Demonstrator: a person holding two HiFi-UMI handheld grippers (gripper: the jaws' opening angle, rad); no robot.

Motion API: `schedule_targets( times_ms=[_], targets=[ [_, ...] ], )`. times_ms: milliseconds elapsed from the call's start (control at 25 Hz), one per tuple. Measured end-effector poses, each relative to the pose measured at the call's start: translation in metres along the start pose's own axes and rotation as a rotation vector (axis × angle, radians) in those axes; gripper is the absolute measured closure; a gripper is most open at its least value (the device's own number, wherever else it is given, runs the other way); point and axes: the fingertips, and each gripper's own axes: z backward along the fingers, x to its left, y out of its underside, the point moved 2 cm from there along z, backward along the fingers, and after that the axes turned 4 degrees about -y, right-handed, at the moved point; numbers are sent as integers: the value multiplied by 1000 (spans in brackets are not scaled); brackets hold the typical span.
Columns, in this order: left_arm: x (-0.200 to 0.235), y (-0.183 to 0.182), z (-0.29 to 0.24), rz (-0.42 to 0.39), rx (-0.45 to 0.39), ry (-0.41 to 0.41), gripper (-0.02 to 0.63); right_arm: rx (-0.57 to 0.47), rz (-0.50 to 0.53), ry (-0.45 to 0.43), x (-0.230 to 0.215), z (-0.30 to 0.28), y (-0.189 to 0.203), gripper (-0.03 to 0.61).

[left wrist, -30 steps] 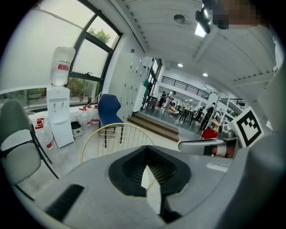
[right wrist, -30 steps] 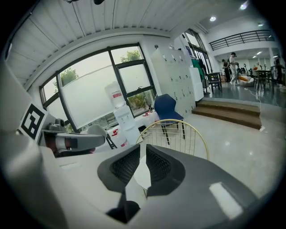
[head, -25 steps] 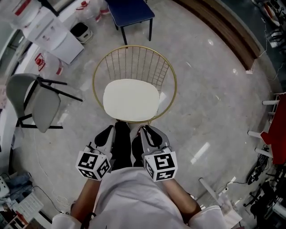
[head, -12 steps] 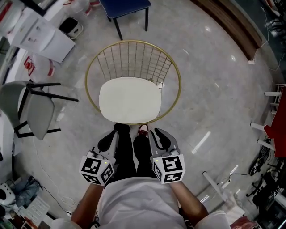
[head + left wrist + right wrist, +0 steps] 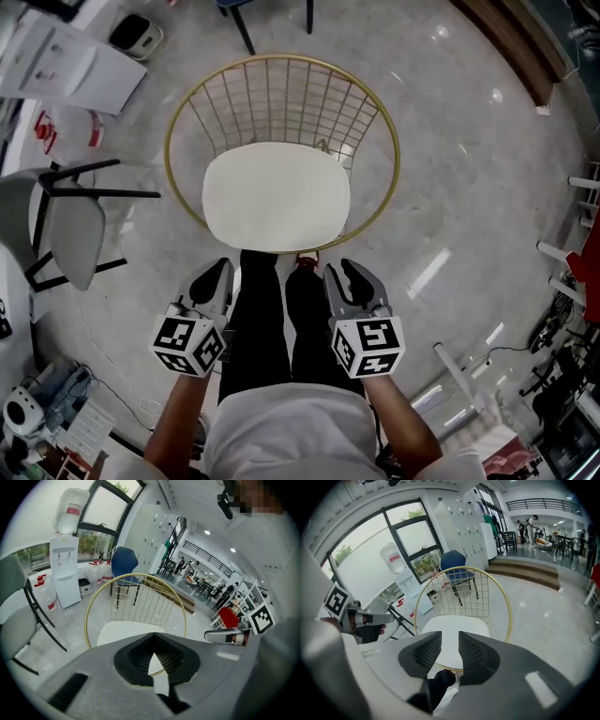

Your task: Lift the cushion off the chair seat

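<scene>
**Cushion lying on the chair seat; both tongs hanging short of it**

We are logging the cushion point(image 5: 276, 195) first. It is an off-white pad, flat and smooth, shaped like a square with well-rounded corners. We are seeing no pattern or seam on it from any view. It is lying level on the seat of the wire chair point(image 5: 281, 59), inside the round gold rim and covering most of the seat. The gold wire back is rising behind its far edge. Its near edge is facing the person, just beyond the black trouser legs point(image 5: 267, 309).

The left tongs point(image 5: 217, 274) are hanging over the glossy grey floor point(image 5: 450, 187) in front of the chair, apart from the cushion. In the left gripper view its jaws are sitting together, tips meeting, with nothing caught between them.

The right tongs point(image 5: 352, 272) are hanging on the other side of the legs, also apart from the cushion. Its jaws have just been opening. In the right gripper view they are standing a narrow gap apart and gripping nothing. The cushion is showing through that gap, well beyond the tips.

A grey chair point(image 5: 70, 234) is standing on the floor to the left of the wire chair.
</scene>
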Motion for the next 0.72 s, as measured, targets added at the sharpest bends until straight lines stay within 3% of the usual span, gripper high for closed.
schedule_targets(
  times_ms=[160, 720],
  targets=[
    [20, 10, -13, 3, 30, -11, 614, 13, -24, 29, -13, -17, 8, 453],
    [98, 23, -72, -7, 96, -48, 516, 68, -19, 53, -23, -92, 19, 419]
  ],
)
